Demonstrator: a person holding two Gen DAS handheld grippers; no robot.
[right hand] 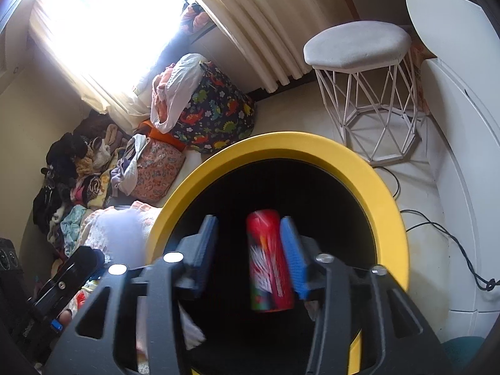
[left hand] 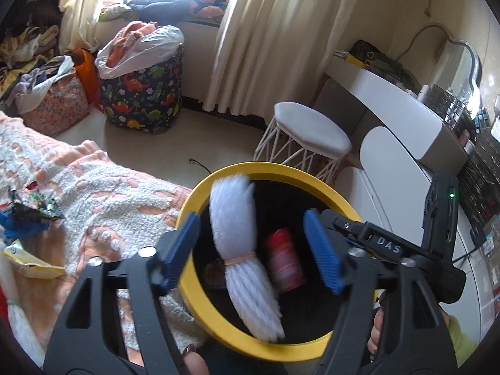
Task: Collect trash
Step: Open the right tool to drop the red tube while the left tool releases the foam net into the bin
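Cluttered bedroom, both hand-held grippers, left (left hand: 251, 253) and right (right hand: 248, 256), spread apart above yellow-rimmed bin (left hand: 200, 197).

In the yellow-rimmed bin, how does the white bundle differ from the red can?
The white bundle is pale, fluffy and cinched by a rubber band; the red can is a smooth printed cylinder. The bundle is much longer, reaching up past the yellow rim, while the can sits lower in the bin's dark interior. Both look motion-blurred and lie between the open fingers of a hand-held gripper, gripped by neither.

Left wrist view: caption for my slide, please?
Open left gripper above yellow-rimmed black bin, white tied bundle and red can dropping inside.
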